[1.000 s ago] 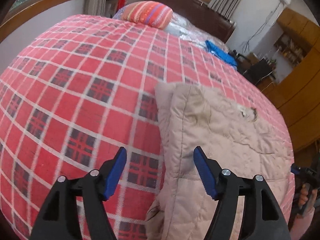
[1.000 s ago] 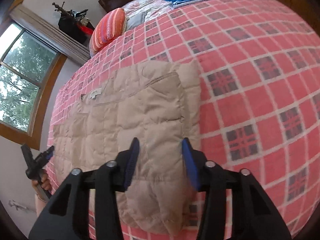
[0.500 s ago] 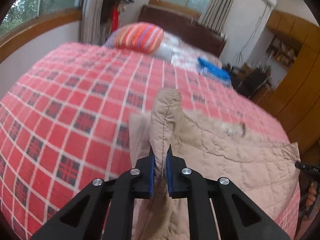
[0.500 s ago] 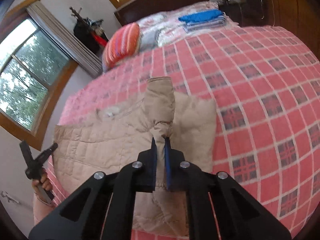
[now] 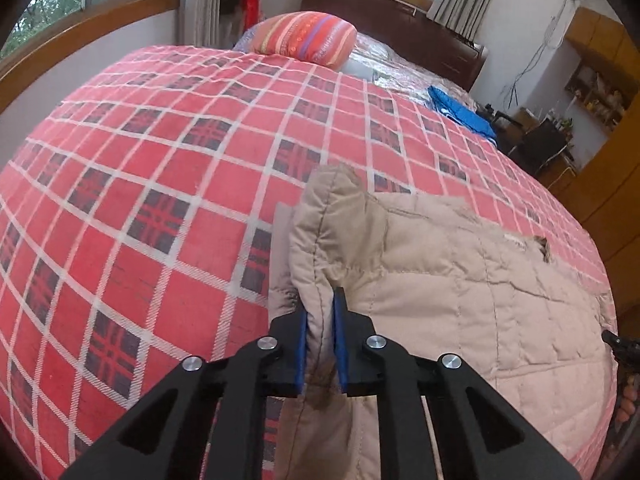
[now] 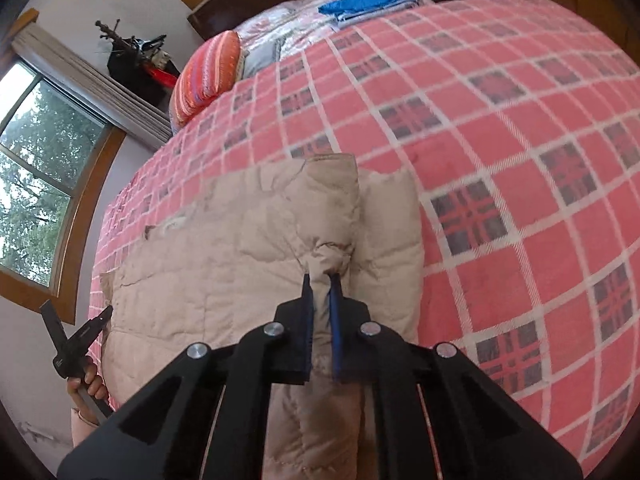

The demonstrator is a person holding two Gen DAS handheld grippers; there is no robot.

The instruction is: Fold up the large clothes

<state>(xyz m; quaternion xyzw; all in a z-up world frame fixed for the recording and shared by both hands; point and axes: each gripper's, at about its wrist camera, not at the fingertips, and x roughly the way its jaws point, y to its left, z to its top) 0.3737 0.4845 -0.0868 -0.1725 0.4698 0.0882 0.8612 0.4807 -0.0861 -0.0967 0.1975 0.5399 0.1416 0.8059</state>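
A beige quilted jacket [image 5: 460, 280] lies partly folded on a red plaid bedspread [image 5: 160, 152]. My left gripper [image 5: 320, 304] is shut on the jacket's left edge, and the pinched fabric stands up as a ridge in front of the blue pads. In the right wrist view the same jacket [image 6: 224, 256] spreads to the left. My right gripper [image 6: 320, 284] is shut on a bunched fold near its right edge. The other gripper [image 6: 76, 340], held by a hand, shows at the far left of that view.
A striped orange pillow [image 5: 308, 38] and a folded blue cloth [image 5: 460, 114] lie at the head of the bed near the dark headboard [image 5: 400, 12]. Windows and curtains line the left wall. Wooden cabinets [image 5: 600, 92] stand on the right. Bare bedspread [image 6: 520, 140] stretches beyond the jacket.
Both grippers went from open above the jacket to shut on its edges, one at each side. The pinched fabric rose into ridges, and now sits a little lower than half a second ago.
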